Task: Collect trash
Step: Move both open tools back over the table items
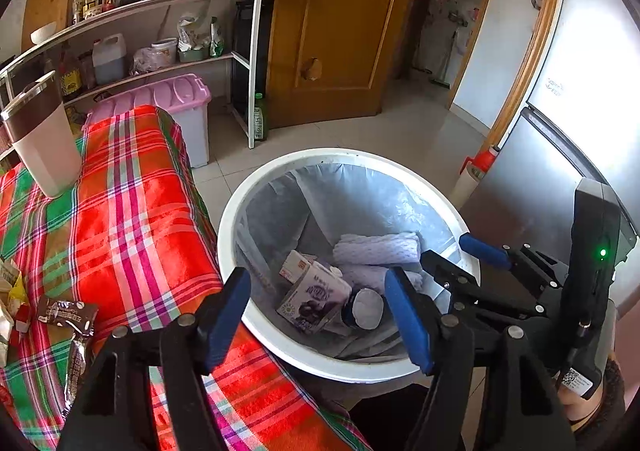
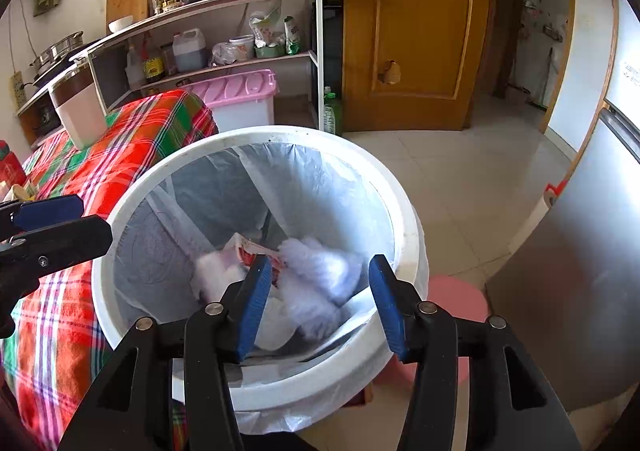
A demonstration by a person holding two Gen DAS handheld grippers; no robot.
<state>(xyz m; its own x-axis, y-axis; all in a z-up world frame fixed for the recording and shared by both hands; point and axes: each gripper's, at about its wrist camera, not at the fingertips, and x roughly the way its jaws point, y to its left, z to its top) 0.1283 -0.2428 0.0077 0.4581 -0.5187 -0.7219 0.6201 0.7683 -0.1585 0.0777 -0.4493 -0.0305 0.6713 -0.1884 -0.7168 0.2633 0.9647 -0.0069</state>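
Kitchen corner, tiled floor, shelving far left: white trash bin [image 2: 404, 211] with a translucent liner stands just right of the plaid-covered desk [image 1: 132, 219], placed to take desk-edge waste. Both the left hand-held gripper [image 1: 316, 321] and right hand-held gripper [image 2: 316, 305] hang over its mouth, jaws apart and empty, apparently post-drop. Contents: purple printed carton [image 1: 314, 297], white foam netting [image 1: 378, 249], a red-and-white packet; dark snack wrappers [image 1: 68, 315] remain on the near-left desk.

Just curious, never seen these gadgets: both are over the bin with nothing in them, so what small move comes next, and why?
Probably swing the left gripper back over the plaid cloth toward the brown wrapper. Both sets of fingers are open and empty above the white bin, while wrappers lie on the cloth.
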